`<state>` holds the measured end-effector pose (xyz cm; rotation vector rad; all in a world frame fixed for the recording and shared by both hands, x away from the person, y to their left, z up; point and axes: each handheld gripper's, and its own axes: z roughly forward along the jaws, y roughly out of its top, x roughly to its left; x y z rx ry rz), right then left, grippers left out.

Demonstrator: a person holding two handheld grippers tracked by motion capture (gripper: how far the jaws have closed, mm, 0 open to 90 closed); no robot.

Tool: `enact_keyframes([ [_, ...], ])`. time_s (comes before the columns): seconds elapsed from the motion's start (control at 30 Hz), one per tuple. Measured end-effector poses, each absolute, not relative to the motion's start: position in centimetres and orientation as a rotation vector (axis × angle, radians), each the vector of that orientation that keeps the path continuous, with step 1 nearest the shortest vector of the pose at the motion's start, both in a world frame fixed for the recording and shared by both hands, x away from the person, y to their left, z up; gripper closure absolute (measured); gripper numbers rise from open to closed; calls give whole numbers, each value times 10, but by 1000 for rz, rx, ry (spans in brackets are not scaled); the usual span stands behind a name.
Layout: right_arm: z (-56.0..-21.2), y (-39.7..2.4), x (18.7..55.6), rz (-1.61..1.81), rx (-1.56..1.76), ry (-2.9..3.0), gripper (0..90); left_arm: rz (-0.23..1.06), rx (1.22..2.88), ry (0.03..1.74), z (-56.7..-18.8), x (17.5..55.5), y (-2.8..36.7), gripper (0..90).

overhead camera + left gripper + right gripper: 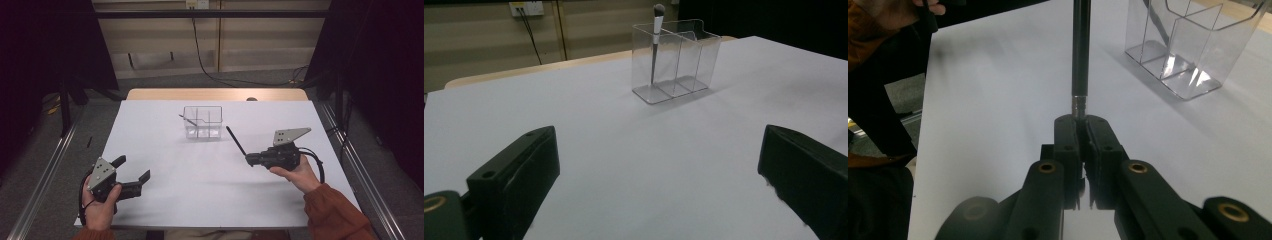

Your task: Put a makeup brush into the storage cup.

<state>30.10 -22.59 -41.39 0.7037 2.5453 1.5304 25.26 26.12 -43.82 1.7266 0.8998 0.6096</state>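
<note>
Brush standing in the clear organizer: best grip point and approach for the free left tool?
Take the brush on the bare handle just under its dark head, where it clears the clear organizer rim, coming from above. It leans in an end compartment and the walls block a side approach lower down. The left tool is open and empty; the right tool is shut on a black brush.

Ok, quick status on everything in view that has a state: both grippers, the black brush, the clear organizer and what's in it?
Left gripper: open, holding nothing, low over the table.
Right gripper: shut on the black brush.
Black brush: clamped at one end, sticking out toward the organizer.
Clear organizer: upright on the table.
Silver-handled brush: standing in an end compartment, head up.
</note>
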Motion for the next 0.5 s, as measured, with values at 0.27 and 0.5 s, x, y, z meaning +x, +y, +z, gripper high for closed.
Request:
enact_keyframes([
  [0.27, -409, -207, 306, 1537, 643, 2595, 848, 613, 1724, 901, -438, 253, 261, 32],
  [0.5, -402, -189, 311, 1546, 571, 2633, 848, 613, 1729, 897, -438, 253, 262, 32],
])
